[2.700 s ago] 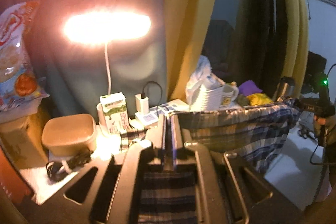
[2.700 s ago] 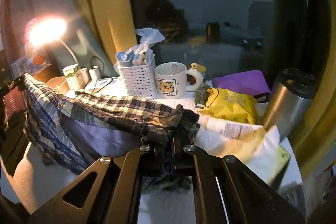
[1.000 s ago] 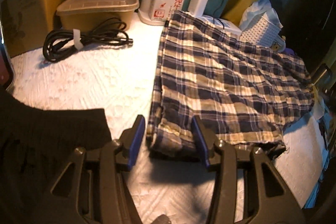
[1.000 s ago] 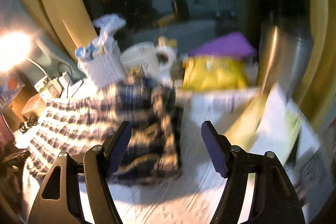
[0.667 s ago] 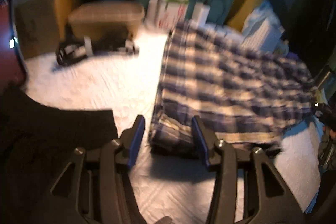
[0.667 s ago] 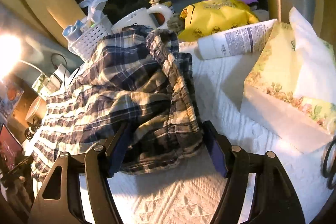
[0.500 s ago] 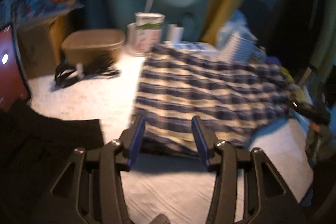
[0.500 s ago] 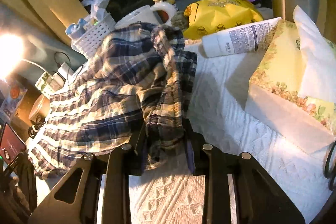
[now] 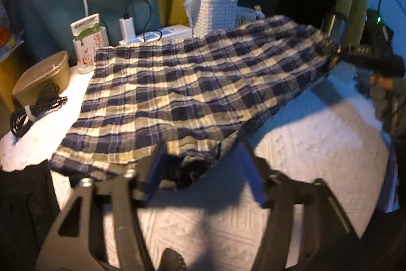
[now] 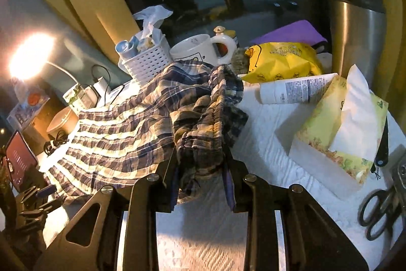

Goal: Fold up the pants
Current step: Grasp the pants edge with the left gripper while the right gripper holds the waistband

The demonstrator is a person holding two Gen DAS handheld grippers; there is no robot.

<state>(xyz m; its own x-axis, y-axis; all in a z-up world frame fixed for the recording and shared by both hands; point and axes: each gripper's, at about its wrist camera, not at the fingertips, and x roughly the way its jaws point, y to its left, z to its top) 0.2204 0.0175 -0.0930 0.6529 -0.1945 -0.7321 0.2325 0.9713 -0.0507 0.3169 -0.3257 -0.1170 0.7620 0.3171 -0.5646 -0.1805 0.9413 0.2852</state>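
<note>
The plaid pants (image 9: 192,90) lie spread on the white textured cloth (image 9: 317,144), hem end near me, waistband end raised at the far right. My left gripper (image 9: 200,169) is open, its jaws either side of the near hem corner without pinching it. My right gripper (image 10: 200,177) is shut on the bunched elastic waistband of the pants (image 10: 203,126) and holds it lifted off the table; it also shows in the left wrist view (image 9: 342,52) at the far right.
A white basket (image 10: 147,62), mug (image 10: 198,50), yellow bag (image 10: 281,62), lotion tube (image 10: 294,90), tissue box (image 10: 340,128), steel tumbler (image 10: 355,32) and scissors (image 10: 378,215) crowd the right end. A milk carton (image 9: 88,40), charger (image 9: 127,28), tan bowl (image 9: 43,78), cable coil (image 9: 35,111) and black garment (image 9: 22,207) sit left.
Both grippers let the pants down onto the table and opened. The right gripper then closed on the waistband again and lifted it. The left gripper swung toward the hem corner, still open.
</note>
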